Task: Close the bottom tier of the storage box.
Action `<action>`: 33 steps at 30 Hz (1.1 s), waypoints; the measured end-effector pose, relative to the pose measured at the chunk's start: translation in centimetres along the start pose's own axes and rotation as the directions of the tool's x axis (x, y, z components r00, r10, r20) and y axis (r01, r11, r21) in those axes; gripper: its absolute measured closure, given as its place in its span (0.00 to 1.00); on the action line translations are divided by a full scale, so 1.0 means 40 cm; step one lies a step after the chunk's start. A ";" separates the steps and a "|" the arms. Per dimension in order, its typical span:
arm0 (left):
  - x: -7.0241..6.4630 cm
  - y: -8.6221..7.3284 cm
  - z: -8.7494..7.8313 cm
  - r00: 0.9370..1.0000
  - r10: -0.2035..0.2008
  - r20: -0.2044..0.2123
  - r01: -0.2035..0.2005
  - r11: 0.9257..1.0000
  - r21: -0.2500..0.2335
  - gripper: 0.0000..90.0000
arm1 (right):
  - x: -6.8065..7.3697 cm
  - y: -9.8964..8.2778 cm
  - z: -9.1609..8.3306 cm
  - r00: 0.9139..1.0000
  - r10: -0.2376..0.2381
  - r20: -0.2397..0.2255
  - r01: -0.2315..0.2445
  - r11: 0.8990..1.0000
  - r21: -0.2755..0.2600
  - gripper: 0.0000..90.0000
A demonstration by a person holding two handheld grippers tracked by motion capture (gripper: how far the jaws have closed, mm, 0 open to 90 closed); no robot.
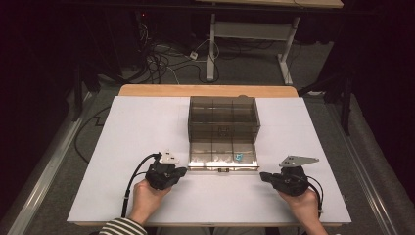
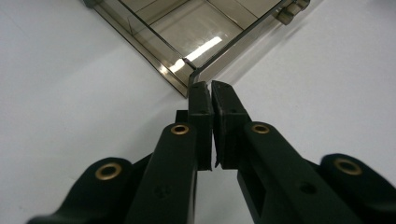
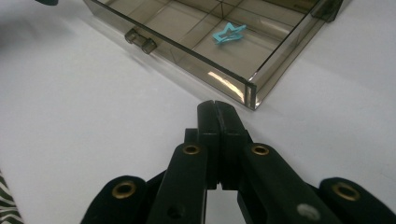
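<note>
Table [image 1: 147, 127], white-topped, stood in a dark room with cables [image 1: 161, 58] on the floor. Left gripper [image 2: 208, 86] and right gripper [image 3: 217, 105], both clenched and empty, flanked the open box [image 1: 223, 128], its near corners just ahead.

Left hand-held gripper [image 1: 182, 171] and right hand-held gripper [image 1: 264, 176]: black bodies and jaws with brass-coloured rivets, each topped by a grey plate, each trailing a black cable. Box [image 1: 223, 132], between and beyond the two hand-held grippers: smoky brown, see-through plastic, its dividers the same tint. Star [image 3: 229, 33], in a compartment just ahead of the right hand-held gripper: turquoise. Worktop [image 1: 142, 127]: white surface, with a light wood edge at the far side. Sleeve [image 1: 122, 227], behind the left hand-held gripper: black-and-white stripes.
</note>
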State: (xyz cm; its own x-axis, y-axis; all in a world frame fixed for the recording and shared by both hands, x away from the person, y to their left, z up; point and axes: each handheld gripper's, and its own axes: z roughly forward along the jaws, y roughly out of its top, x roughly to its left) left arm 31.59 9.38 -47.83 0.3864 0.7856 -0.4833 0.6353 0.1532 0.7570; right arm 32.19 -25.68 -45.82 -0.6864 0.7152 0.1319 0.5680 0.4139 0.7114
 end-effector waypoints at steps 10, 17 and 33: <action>0.008 -0.001 0.036 1.000 -0.022 -0.017 0.023 0.999 0.035 0.97 | -0.022 0.020 0.042 1.000 0.027 0.014 -0.028 0.997 0.069 1.00; 0.013 0.001 0.048 0.999 -0.028 -0.022 0.029 0.999 0.042 0.97 | -0.029 0.029 0.056 0.999 0.031 0.019 -0.033 0.996 0.081 1.00; 0.005 0.006 0.071 1.000 -0.024 -0.020 0.025 0.999 0.041 0.97 | -0.037 0.044 0.072 0.999 0.030 0.032 -0.032 0.996 0.085 1.00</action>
State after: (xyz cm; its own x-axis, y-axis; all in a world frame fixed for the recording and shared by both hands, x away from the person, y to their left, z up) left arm 33.72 7.87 -48.97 0.3574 0.7936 -0.4924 0.6715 0.1481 0.7261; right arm 35.50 -24.41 -46.75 -0.6546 0.7446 0.1309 0.6263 0.4371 0.6456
